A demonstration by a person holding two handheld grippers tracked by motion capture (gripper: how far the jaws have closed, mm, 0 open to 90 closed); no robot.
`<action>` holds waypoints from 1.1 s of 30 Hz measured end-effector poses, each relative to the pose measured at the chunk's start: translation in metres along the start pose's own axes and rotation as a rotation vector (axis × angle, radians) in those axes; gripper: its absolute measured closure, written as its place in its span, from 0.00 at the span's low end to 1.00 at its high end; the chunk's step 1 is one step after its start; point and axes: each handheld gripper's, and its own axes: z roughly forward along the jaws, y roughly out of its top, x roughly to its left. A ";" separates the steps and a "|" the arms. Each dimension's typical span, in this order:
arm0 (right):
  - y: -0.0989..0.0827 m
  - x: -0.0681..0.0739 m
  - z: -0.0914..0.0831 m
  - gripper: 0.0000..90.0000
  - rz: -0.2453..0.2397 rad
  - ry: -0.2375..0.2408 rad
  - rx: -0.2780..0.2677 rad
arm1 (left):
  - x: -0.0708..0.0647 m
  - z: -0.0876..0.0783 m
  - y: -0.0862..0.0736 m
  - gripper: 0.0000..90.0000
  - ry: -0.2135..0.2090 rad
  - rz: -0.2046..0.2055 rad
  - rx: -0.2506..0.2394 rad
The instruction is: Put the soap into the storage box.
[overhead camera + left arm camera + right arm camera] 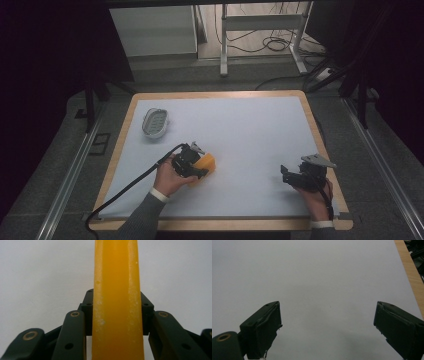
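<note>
An orange soap bar (117, 300) is clamped between the jaws of the left gripper (200, 167), pressed on both sides and sticking out beyond their tips. A soap dish (154, 122) lies well beyond those jaws, on the table (260, 130). The right gripper (327, 322) is held with its jaws spread wide, nothing between them.
</note>
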 end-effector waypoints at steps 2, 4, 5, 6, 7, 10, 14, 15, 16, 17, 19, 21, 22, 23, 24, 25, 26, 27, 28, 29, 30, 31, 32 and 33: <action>0.001 0.001 -0.001 0.08 -0.002 0.002 -0.002 | 0.003 -0.004 0.001 0.68 0.004 -0.004 -0.005; 0.001 0.002 -0.002 0.08 0.000 0.003 -0.007 | 0.006 -0.009 0.001 0.68 0.011 -0.008 -0.012; 0.001 0.002 -0.002 0.08 -0.002 0.005 -0.007 | 0.007 -0.011 0.001 0.67 0.013 -0.011 -0.014; 0.001 0.002 -0.002 0.08 -0.002 0.005 -0.008 | 0.009 -0.013 0.001 0.68 0.009 -0.016 -0.018; 0.001 0.002 -0.002 0.08 -0.001 0.004 -0.008 | 0.011 -0.015 0.000 0.67 0.006 -0.021 -0.023; 0.001 0.001 -0.002 0.08 0.001 0.004 -0.006 | 0.015 -0.022 -0.001 0.68 0.007 -0.036 -0.039; 0.001 0.001 -0.002 0.08 0.001 0.000 -0.005 | 0.020 -0.029 -0.005 0.68 0.010 -0.053 -0.061; 0.001 0.001 -0.002 0.08 0.001 0.001 -0.003 | 0.022 -0.031 -0.006 0.68 0.011 -0.056 -0.065; 0.001 0.001 -0.002 0.08 0.000 0.000 -0.003 | 0.024 -0.033 -0.007 0.67 0.014 -0.059 -0.068; 0.001 0.001 -0.002 0.08 -0.001 -0.001 -0.003 | 0.025 -0.035 -0.007 0.68 0.018 -0.060 -0.072; 0.001 0.001 -0.001 0.08 -0.002 -0.002 -0.004 | 0.027 -0.039 -0.008 0.68 0.026 -0.065 -0.076; 0.001 0.002 -0.001 0.08 -0.002 -0.004 -0.003 | 0.028 -0.041 -0.009 0.67 0.032 -0.070 -0.081; 0.001 0.002 -0.001 0.08 -0.002 -0.004 -0.003 | 0.029 -0.043 -0.009 0.67 0.032 -0.071 -0.081; 0.001 0.002 -0.001 0.08 -0.002 -0.004 -0.003 | 0.029 -0.044 -0.009 0.68 0.034 -0.071 -0.086; 0.001 0.002 -0.002 0.08 -0.002 -0.006 -0.005 | 0.029 -0.045 -0.009 0.68 0.033 -0.073 -0.087; 0.001 0.002 -0.002 0.08 -0.001 -0.006 -0.005 | 0.030 -0.047 -0.009 0.67 0.031 -0.072 -0.092; 0.001 0.001 -0.002 0.08 -0.001 -0.007 -0.006 | 0.030 -0.048 -0.009 0.67 0.029 -0.076 -0.093; 0.001 0.001 -0.002 0.08 -0.001 -0.007 -0.006 | 0.031 -0.049 -0.009 0.67 0.030 -0.078 -0.095; 0.001 0.001 -0.002 0.08 -0.001 -0.007 -0.005 | 0.032 -0.050 -0.009 0.67 0.031 -0.078 -0.096; 0.001 0.002 -0.001 0.08 -0.001 -0.008 -0.005 | 0.032 -0.051 -0.008 0.67 0.034 -0.078 -0.097; 0.001 0.002 -0.002 0.08 -0.003 -0.005 -0.004 | 0.033 -0.052 -0.008 0.67 0.034 -0.079 -0.096; 0.001 0.002 -0.001 0.08 -0.004 -0.004 -0.004 | 0.035 -0.054 -0.008 0.67 0.039 -0.081 -0.104; 0.001 0.002 -0.001 0.08 -0.005 -0.005 -0.004 | 0.036 -0.055 -0.008 0.67 0.040 -0.085 -0.107; 0.001 0.002 -0.001 0.08 -0.004 -0.006 -0.004 | 0.037 -0.056 -0.008 0.67 0.040 -0.089 -0.108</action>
